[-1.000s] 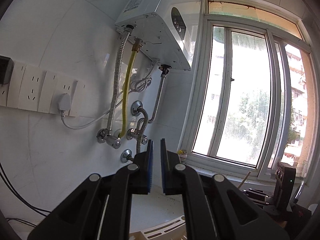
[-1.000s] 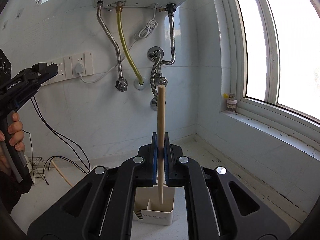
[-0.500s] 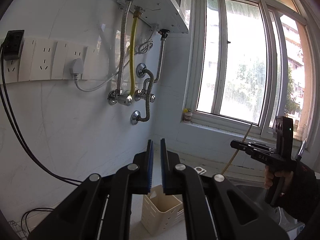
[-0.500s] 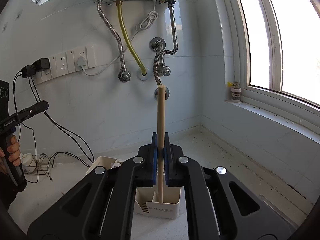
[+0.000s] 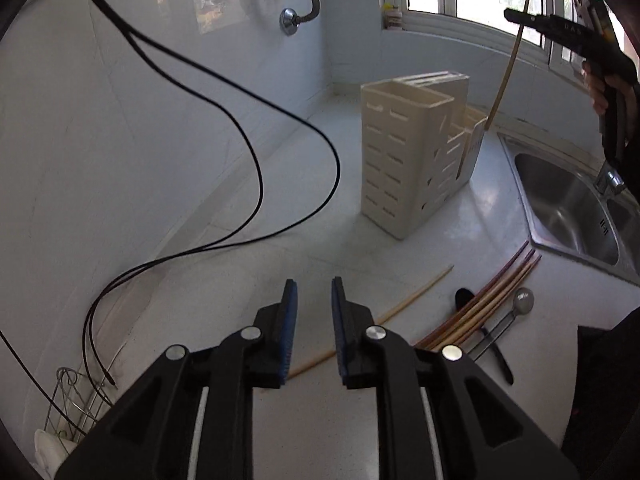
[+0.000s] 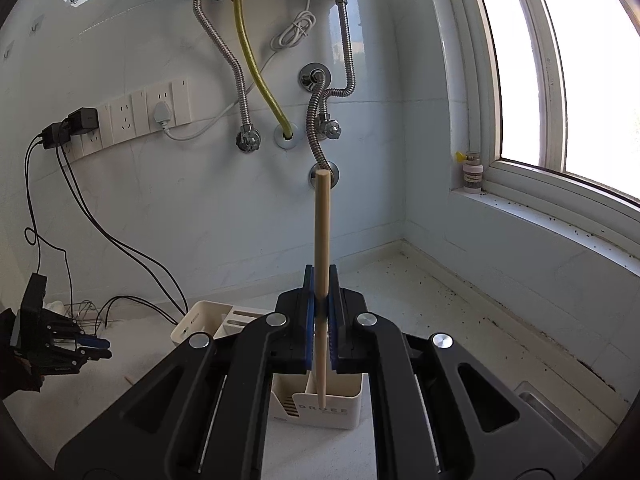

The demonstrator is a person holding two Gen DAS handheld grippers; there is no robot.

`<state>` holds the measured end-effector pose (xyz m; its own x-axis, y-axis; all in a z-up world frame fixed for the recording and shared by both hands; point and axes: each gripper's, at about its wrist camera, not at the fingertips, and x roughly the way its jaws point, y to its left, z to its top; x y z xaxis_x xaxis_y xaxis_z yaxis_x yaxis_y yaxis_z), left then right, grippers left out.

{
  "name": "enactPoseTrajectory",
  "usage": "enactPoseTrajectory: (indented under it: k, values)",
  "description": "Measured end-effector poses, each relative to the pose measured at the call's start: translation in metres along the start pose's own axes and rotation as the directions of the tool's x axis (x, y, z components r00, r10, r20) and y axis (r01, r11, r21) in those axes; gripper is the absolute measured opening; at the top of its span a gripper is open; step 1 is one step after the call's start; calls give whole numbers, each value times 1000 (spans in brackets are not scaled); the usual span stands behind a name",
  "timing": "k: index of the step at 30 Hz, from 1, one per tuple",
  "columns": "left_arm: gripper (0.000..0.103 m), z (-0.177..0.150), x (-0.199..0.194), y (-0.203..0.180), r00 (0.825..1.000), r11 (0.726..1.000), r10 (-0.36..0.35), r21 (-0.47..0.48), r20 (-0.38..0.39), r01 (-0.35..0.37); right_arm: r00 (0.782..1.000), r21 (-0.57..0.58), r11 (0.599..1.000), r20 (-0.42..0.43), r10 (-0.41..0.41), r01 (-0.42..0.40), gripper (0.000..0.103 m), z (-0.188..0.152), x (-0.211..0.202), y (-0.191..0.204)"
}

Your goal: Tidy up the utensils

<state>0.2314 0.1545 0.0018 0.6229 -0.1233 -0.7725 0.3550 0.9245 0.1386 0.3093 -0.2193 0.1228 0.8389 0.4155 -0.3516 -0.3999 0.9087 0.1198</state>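
We read one embossed word on the front of the cream holder (image 6: 320, 410), low in the right wrist view: it looks like "DROEE", though the letters are faint. In the left wrist view the right gripper (image 5: 560, 28) carries small pale letters, seemingly "DAS". Markings inside the sink (image 5: 604, 229) are too small to read.

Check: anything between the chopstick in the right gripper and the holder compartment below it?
Nothing visible. The right gripper holds the chopstick upright, its lower tip already at the open front compartment of the cream holder; no utensil blocks that slot.
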Motion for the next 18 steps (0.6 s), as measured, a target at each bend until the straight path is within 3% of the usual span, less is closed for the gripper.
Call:
enactPoseTrajectory:
  k: [2, 9, 15, 18]
  values:
    - [28, -15, 14, 7, 998, 999, 5, 46, -61, -2, 1000, -2, 1000, -5, 8, -8, 5, -1, 2, 3]
    - [28, -40, 42, 21, 984, 983, -52, 164, -171, 80, 1000, -17, 1000, -22, 19, -19, 5, -3, 8, 11]
    - [28, -46, 70, 22, 949, 937, -80, 302, -304, 176, 999, -23, 1000, -33, 16, -16, 5, -5, 10, 14]
    - [28, -48, 81, 22, 932, 920, -104, 322, -348, 223, 999, -19, 1000, -39, 10, -10, 5, -6, 10, 14]
